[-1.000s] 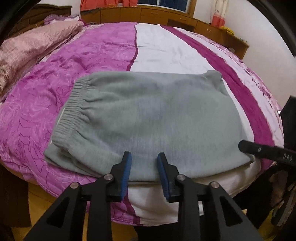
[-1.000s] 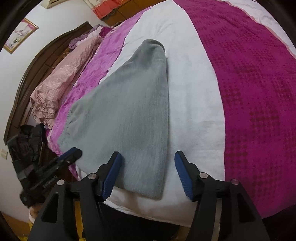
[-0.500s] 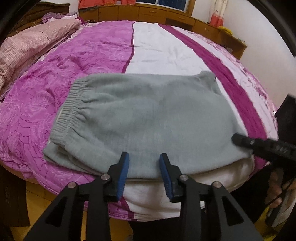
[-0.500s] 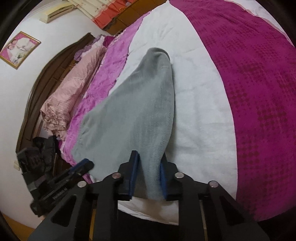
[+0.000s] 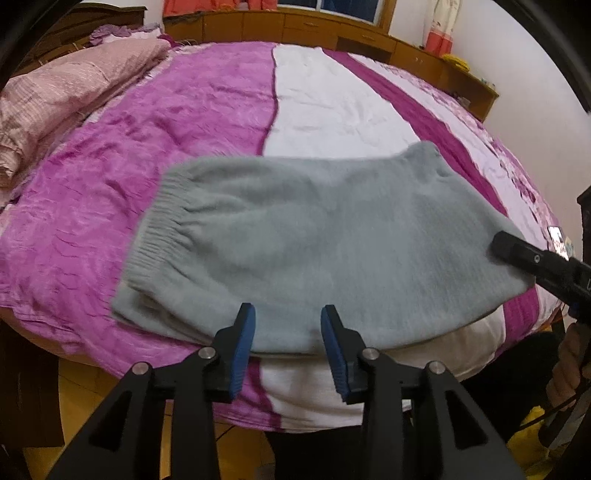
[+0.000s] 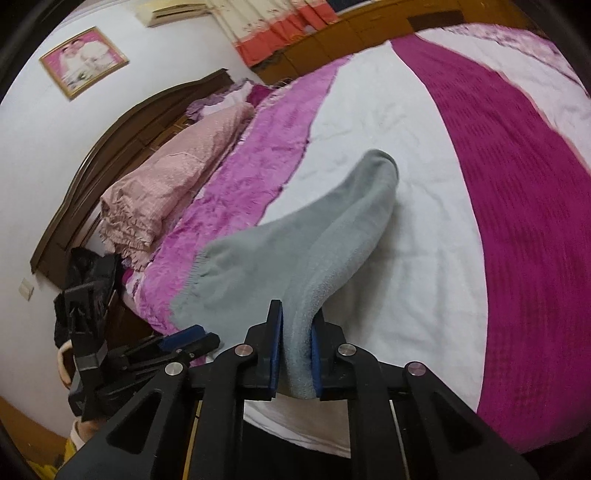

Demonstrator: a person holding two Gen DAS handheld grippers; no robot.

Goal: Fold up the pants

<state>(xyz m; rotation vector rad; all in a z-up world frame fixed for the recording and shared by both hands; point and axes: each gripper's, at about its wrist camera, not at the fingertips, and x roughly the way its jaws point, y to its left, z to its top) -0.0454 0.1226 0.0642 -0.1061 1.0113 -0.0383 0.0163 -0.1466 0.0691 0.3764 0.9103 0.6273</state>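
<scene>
Grey fleece pants [image 5: 325, 243], folded into a wide rectangle, lie across the near edge of the bed, waistband to the left. My left gripper [image 5: 288, 339] is open, its blue pads either side of the near hem, touching nothing. My right gripper [image 6: 295, 354] is shut on the right end of the pants [image 6: 314, 258] and lifts that end off the bed. The right gripper also shows in the left wrist view [image 5: 535, 258], at the pants' right edge. The left gripper [image 6: 184, 336] shows low at left in the right wrist view.
The bed [image 5: 110, 184] has a purple, white and magenta cover. A folded pink quilt [image 5: 66, 81] lies at the headboard side. Wooden cabinets [image 5: 332, 26] run along the far wall. The wooden floor [image 5: 81, 391] is below the bed's near edge.
My right gripper has shut on the pants' right end and raised it. My left gripper has opened a little wider and stayed at the near hem.
</scene>
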